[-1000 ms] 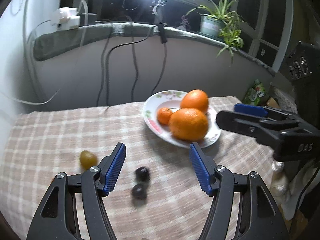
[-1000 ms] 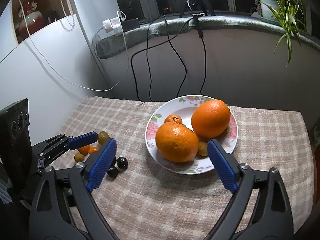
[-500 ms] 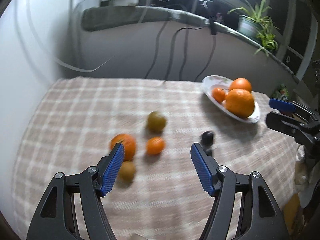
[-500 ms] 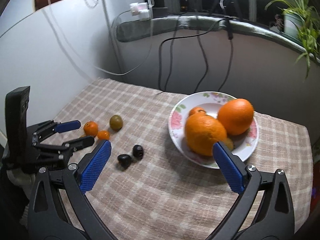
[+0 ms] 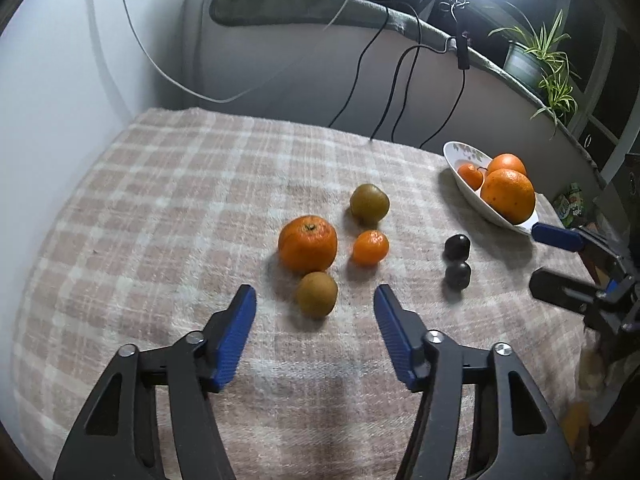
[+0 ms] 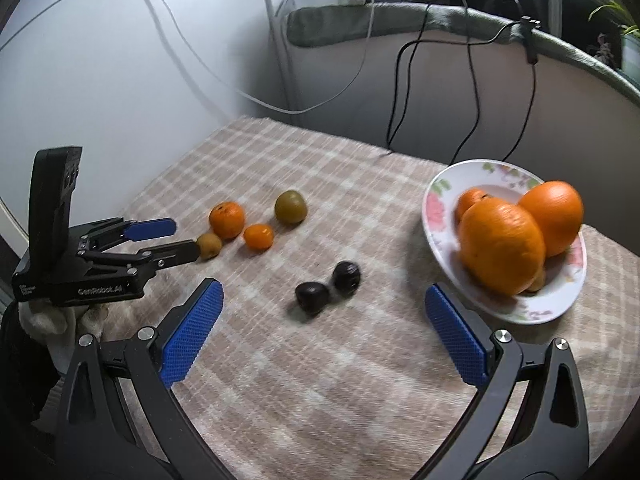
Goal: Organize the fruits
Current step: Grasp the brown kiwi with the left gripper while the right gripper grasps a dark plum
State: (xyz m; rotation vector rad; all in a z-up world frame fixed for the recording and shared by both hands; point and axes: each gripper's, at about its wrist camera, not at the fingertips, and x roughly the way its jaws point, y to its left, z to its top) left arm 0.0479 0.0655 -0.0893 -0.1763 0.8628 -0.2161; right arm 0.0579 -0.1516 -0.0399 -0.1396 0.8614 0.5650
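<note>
Loose fruit lies on the plaid cloth: a mandarin (image 5: 307, 243), a small orange kumquat (image 5: 370, 246), a green-brown fruit (image 5: 369, 204), a small brown fruit (image 5: 316, 293) and two dark plums (image 5: 457, 255). My left gripper (image 5: 315, 334) is open and empty, with the small brown fruit just ahead between its fingertips. A floral white plate (image 6: 437, 216) holds two big oranges (image 6: 502, 248) and smaller fruit. My right gripper (image 6: 320, 338) is open and empty, just short of the two plums (image 6: 326, 286). The left gripper also shows in the right wrist view (image 6: 176, 240).
The cloth-covered table (image 5: 160, 208) meets a wall at the left and a ledge at the back with hanging cables (image 5: 384, 92). A potted plant (image 5: 536, 64) stands on the ledge at the right. The right gripper (image 5: 556, 258) shows at the right edge of the left wrist view.
My left gripper has swung left from the plate to the loose fruit cluster and come close to the small brown fruit. My right gripper has shifted left, toward the plums.
</note>
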